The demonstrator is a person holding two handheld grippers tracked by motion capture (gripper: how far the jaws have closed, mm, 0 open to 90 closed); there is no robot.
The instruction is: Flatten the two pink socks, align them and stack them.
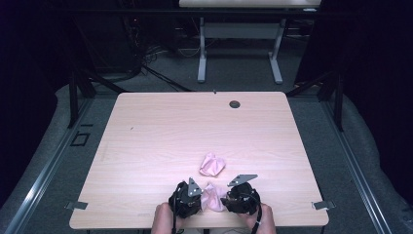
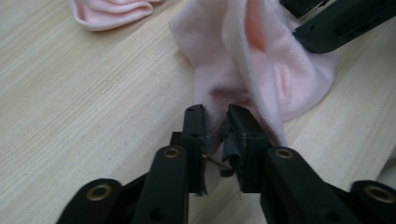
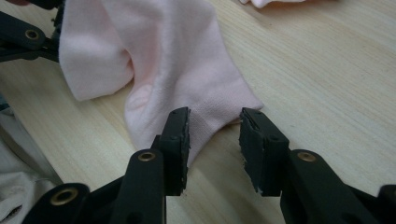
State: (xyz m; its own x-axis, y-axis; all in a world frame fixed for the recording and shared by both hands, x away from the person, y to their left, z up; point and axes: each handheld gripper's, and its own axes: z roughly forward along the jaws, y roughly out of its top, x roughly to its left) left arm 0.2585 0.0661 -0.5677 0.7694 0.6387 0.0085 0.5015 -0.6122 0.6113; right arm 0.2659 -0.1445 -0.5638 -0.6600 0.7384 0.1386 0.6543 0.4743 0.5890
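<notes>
Pale wood-grain tabletop (image 1: pixel 146 136) stretches ahead of me, with dark floor around it and a second table's legs beyond the far edge. A small round hole (image 1: pixel 234 104) sits near that far edge.

Both my claws work at the near edge, close together, with one pink sock (image 1: pixel 213 196) between them. My left claw (image 2: pixel 215 126) is narrowed onto a fold of that sock: the fabric runs down into the slim gap between its jaws and is pinched there. From there the sock rises and spreads toward my right claw (image 3: pixel 215 128), whose jaws stand apart. The sock's end lies on the wood just ahead of this claw, touching the tip of its left jaw and reaching partway into the gap; the other jaw is clear of it.

A second pink sock (image 1: pixel 212 165) lies crumpled on the tabletop just beyond the claws, apart from the first.

I can read no writing or label anywhere.
</notes>
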